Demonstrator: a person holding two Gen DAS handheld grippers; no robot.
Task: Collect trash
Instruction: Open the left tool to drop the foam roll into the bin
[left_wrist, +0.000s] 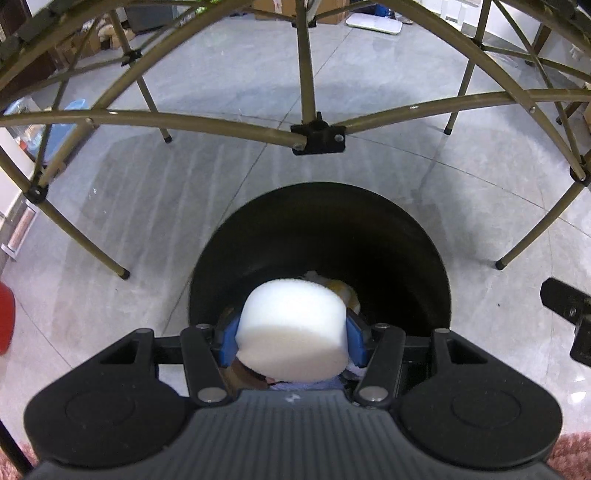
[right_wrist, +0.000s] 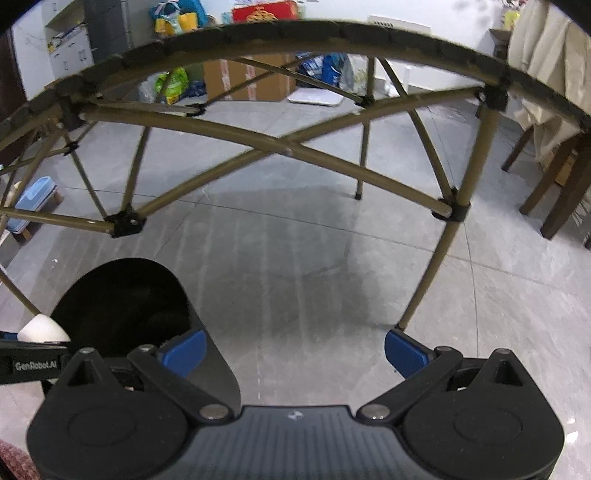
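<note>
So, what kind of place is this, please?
Probably a room in a home, used partly for storage: grey tiled floor, a folding table frame, cardboard boxes along the wall. The left gripper holds a white foam piece above a black bin.

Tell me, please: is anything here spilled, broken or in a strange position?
Nothing stands out. The left gripper holds a white foam piece above the black bin, which stands upright on the floor. The right gripper is open with nothing between its fingers.
</note>
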